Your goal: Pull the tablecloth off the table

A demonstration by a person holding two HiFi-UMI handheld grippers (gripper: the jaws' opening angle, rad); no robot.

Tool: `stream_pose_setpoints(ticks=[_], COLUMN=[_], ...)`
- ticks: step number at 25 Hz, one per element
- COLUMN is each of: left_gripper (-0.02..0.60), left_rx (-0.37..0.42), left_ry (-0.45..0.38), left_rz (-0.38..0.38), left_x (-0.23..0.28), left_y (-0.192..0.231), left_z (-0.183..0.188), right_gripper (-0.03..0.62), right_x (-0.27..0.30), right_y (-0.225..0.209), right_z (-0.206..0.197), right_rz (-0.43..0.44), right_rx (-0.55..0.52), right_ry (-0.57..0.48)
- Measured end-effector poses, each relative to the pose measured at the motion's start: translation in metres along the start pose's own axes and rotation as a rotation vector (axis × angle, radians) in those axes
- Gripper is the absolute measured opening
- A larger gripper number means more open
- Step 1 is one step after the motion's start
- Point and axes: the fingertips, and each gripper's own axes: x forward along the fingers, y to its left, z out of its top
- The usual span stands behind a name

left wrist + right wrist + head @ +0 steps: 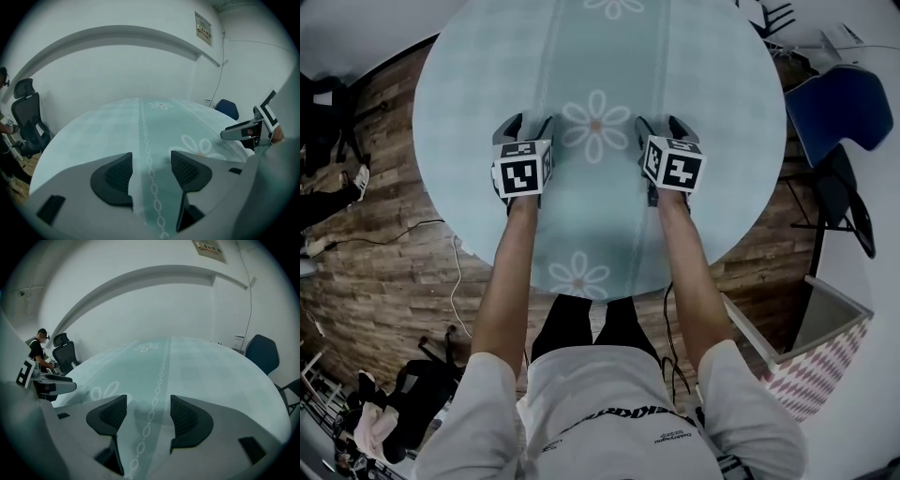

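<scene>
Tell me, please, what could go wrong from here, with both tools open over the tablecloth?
1. The tablecloth lies flat and smooth under the open left tool and right tool, so closing them may pinch no fabric.
2. Both tools stand beside the middle flower, far from the edge. A pull from there may bunch the cloth instead of sliding it off.
3. The blue chair stands close to the cloth's edge, and the falling cloth might catch on it.
</scene>
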Motion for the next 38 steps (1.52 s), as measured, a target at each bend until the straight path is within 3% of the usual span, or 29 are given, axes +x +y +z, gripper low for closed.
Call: stream_pose_setpoints(ticks=[10,17,24,29,38], left_gripper=[0.271,0.272,0.265,0.23,0.099], left_rx=[0.021,0.017,0.018,0.034,0.033], left_ry=[0.038,0.105,0.122,0.101,0.119], left_rz=[-0.006,-0.021,-0.022,-0.025,-0.035], left_x=[0.043,0.058,0.059,0.059,0.059], left_y=[0.014,0.019,0.019,0.02,0.017], left_z=[0.022,0.007,0.005,0.004,-0.006], right_gripper=[0.316,0.314,0.309,0.26,0.123], right_x=[0.026,0.041,0.04,0.038,0.033], right_y=[-0.015,-0.035,-0.038,-0.037,-0.029], right_z=[0.019,0.009,0.006,0.006,0.001], right_rz=[-0.006,-0.066,-0.107,-0.12,-0.117], right_rx=[-0.005,-0.012,-0.057,-0.051,-0.08], right_ry=[0.047,0.123,0.118,0.102,0.117])
